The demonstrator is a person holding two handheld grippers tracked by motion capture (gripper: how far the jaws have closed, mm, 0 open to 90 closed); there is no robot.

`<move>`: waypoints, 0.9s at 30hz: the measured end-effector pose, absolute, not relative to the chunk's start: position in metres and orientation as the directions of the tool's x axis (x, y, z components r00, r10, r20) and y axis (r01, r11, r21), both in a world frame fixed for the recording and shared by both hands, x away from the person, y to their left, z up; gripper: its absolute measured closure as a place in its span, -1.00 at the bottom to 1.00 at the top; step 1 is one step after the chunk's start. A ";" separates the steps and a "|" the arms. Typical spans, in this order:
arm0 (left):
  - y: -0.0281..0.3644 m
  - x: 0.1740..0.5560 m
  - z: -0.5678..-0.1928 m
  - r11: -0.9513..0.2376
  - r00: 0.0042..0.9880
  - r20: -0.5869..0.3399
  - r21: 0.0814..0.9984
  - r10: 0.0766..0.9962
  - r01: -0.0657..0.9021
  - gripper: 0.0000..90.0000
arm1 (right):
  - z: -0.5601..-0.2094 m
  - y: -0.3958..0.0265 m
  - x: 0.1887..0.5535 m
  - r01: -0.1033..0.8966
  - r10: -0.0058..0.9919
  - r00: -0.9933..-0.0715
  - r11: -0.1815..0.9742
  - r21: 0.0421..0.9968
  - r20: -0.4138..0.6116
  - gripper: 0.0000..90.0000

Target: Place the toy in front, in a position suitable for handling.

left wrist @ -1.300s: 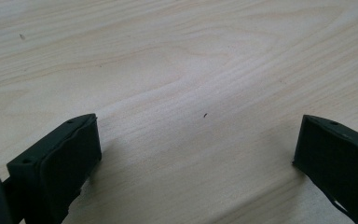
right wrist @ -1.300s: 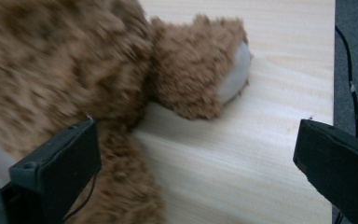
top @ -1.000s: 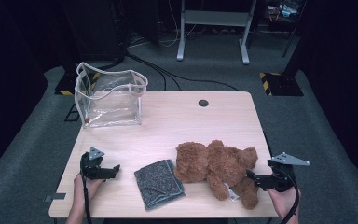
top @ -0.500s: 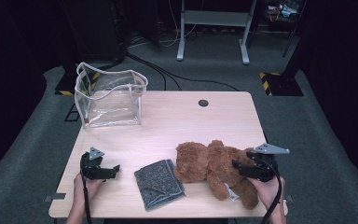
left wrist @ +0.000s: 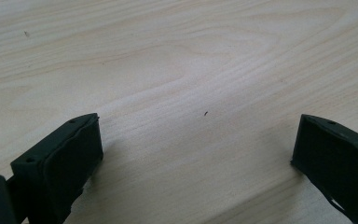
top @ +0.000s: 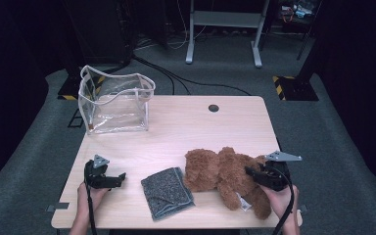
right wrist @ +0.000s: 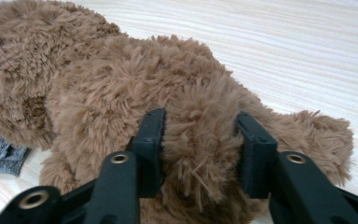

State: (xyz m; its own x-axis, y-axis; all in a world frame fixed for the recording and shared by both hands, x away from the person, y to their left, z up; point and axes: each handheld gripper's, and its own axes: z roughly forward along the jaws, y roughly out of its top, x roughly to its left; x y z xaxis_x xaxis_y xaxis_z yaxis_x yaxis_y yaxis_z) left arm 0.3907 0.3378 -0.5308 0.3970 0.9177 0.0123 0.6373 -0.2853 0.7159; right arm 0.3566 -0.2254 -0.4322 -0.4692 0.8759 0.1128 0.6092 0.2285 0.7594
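Both hands low; right gripper (right wrist: 200, 149) in teddy bear (right wrist: 121, 93).

Light wooden table (top: 186, 132). A brown teddy bear (top: 225, 174) lies on it, between the right fingers (right wrist: 151, 140); a grey cloth (top: 166, 192) lies just beyond the bear from them; a clear bag (top: 115, 100) stands well beyond the left fingers (left wrist: 70, 158).
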 end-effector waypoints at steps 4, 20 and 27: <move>0.337 0.391 -0.531 -0.277 0.391 0.011 0.723 0.920 0.633 -0.96 | -0.432 -0.224 0.356 0.607 0.878 -0.468 0.237 0.759 0.099 0.53; 0.337 0.390 -0.532 -0.273 0.387 0.009 0.725 0.922 0.633 -0.95 | -0.414 -0.216 0.364 0.542 0.869 -0.488 0.227 0.809 0.084 0.76; 0.337 0.390 -0.532 -0.272 0.386 0.009 0.725 0.922 0.633 -0.95 | -0.406 -0.209 0.377 0.514 0.867 -0.495 0.238 0.824 0.059 0.77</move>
